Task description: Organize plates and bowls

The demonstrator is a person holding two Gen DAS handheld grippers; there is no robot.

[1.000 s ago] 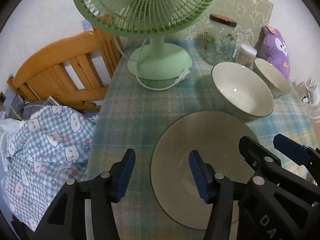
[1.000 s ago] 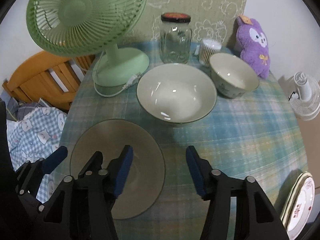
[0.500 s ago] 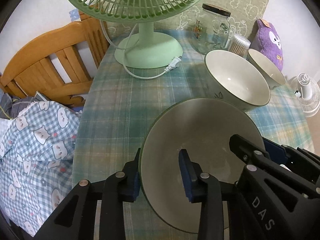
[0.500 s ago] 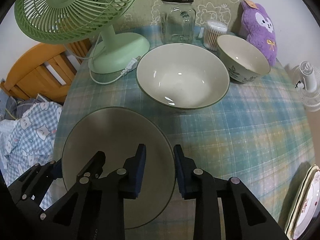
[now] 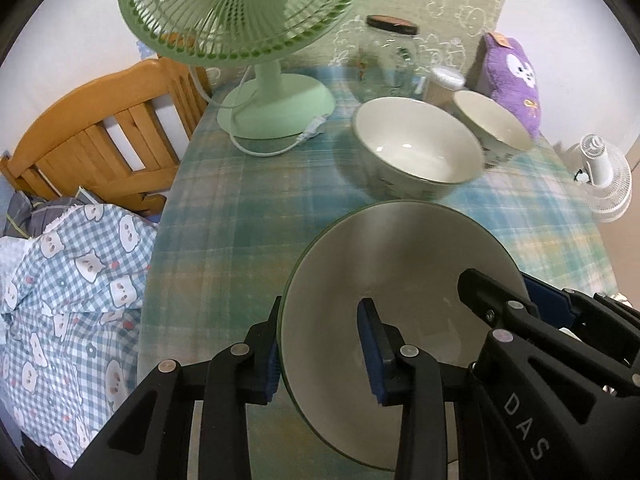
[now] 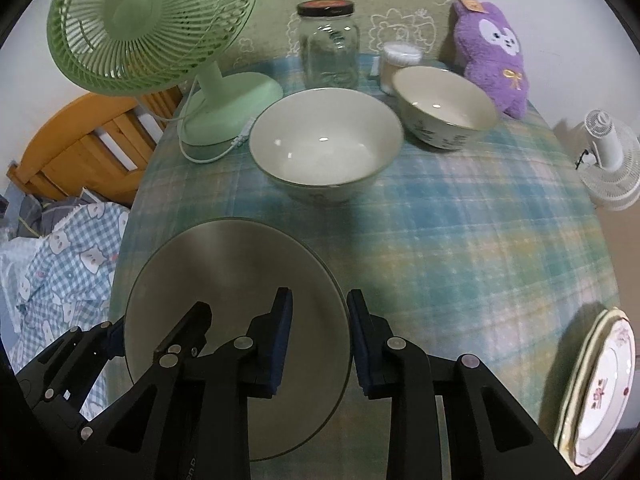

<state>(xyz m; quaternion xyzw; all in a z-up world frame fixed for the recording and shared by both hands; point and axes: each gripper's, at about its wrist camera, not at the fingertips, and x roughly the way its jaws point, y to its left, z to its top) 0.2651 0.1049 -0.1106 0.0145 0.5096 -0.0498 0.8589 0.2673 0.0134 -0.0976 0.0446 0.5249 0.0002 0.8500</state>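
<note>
The left gripper (image 5: 324,348) is pinching the left edge of the gray plate (image 5: 400,280), with one blue pad under the rim and one on top. The right gripper (image 6: 318,340) is pinching the other edge of the same gray plate (image 6: 224,280) in the same way. Both claws are nearly closed, with only the plate rim between their pads. Their jaws have just been closing onto it. The plate is tilting a little in the left view, and I cannot tell if it is touching the table (image 6: 460,240).

The table is wearing a blue and green checked cloth. Behind the plate, the big bowl (image 6: 324,144) is sitting upright on the cloth. The small bowl (image 6: 444,108) is sitting behind the big bowl, off to its right, close beside it. A green fan (image 6: 152,24) is standing behind the plate on the left, and its cord is curling beside the big bowl. A glass jar (image 6: 330,44) with a dark lid is standing behind the big bowl. A purple plush toy (image 6: 492,52) is leaning just behind the small bowl. A stack of flowered plates (image 6: 600,384) is sitting well away from the gray plate, at the right edge of the table.
</note>
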